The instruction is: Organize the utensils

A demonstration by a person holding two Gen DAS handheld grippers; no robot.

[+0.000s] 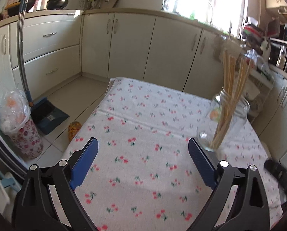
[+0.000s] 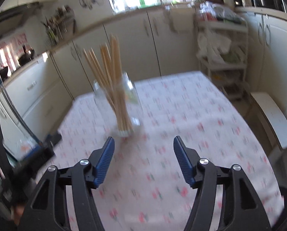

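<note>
A clear glass jar (image 1: 237,115) stands on the cherry-print tablecloth (image 1: 143,130) with several wooden chopsticks (image 1: 230,88) upright in it. In the left wrist view it sits to the right, just beyond the right blue finger. My left gripper (image 1: 143,144) is open wide with only cloth between its fingers. In the blurred right wrist view the jar (image 2: 132,94) and its chopsticks (image 2: 110,73) stand ahead and slightly left of my right gripper (image 2: 143,142), which is open and holds nothing. The jar is outside both gaps.
White kitchen cabinets (image 1: 130,44) run behind the table. On the floor to the left are a dustpan (image 1: 49,115), a broom handle (image 1: 21,44) and a bagged floral bin (image 1: 18,127). A white shelf rack (image 2: 222,57) stands at the right.
</note>
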